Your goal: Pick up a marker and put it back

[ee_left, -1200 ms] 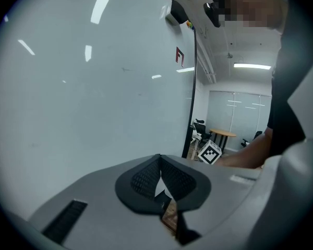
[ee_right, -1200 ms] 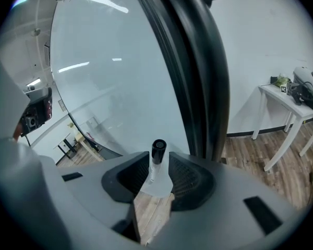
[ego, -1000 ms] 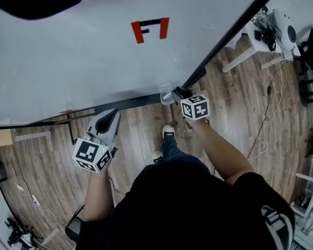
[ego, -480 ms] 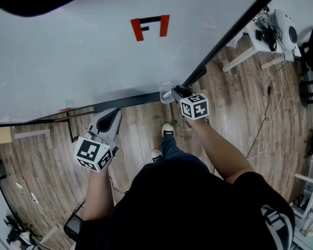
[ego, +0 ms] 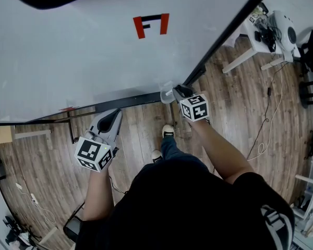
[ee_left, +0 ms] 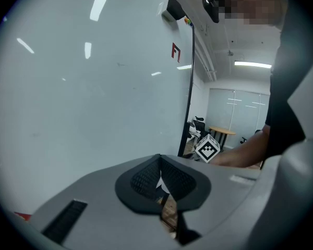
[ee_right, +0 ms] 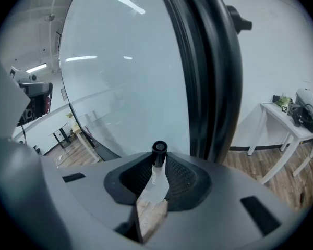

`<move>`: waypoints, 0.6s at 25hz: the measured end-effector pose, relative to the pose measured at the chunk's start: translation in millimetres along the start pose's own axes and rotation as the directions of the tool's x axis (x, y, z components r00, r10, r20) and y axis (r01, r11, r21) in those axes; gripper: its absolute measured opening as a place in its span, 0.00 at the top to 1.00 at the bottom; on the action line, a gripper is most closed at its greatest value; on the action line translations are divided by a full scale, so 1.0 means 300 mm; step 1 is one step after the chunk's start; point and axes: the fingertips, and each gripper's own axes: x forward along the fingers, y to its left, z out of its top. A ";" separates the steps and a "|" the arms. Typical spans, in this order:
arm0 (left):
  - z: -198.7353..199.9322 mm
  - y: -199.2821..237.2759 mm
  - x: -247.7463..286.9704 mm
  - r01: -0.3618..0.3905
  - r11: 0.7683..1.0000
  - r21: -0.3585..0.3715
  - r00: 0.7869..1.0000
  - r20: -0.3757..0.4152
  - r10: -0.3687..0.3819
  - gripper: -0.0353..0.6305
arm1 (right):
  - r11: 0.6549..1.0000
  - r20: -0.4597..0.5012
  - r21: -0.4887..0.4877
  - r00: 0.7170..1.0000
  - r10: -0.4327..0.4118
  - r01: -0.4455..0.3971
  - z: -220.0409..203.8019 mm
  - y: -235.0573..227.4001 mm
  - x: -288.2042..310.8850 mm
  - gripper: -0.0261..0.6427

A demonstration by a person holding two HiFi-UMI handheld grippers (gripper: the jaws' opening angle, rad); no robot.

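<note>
Now the right tongs (ee_right: 157, 166) have just been closing onto the marker (ee_right: 155, 183); a straight lift seems safest. Left tongs (ee_left: 160, 172) are together, empty.

A large whiteboard (ego: 94, 51), edged by a black frame (ego: 224, 38), bears a red-and-black mark (ego: 151, 26) near its upper middle, while wood floor (ego: 240, 103) spreads below it and a white bench (ego: 256, 47) with dark gear (ego: 261, 34) stands past its right edge, a pale cable (ego: 269, 124) trailing nearby.
</note>
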 end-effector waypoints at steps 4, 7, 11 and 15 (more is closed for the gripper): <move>0.006 -0.013 -0.015 0.003 1.000 0.006 1.000 0.005 -0.003 0.93 | 1.000 0.022 -0.026 1.000 -0.012 0.012 0.026 0.004 -0.032 0.85; 0.013 -0.027 -0.025 0.006 1.000 0.013 1.000 0.010 -0.007 0.93 | 0.999 0.039 -0.032 0.999 -0.016 0.018 0.047 0.007 -0.062 0.85; 0.031 -0.052 -0.048 0.007 1.000 0.026 1.000 0.022 -0.008 0.93 | 0.999 0.065 -0.038 0.998 -0.017 0.020 0.073 0.022 -0.116 0.85; 0.039 -0.078 -0.074 0.009 0.999 0.035 0.999 0.031 -0.010 0.93 | 0.998 0.095 -0.054 0.995 -0.024 0.029 0.097 0.031 -0.177 0.85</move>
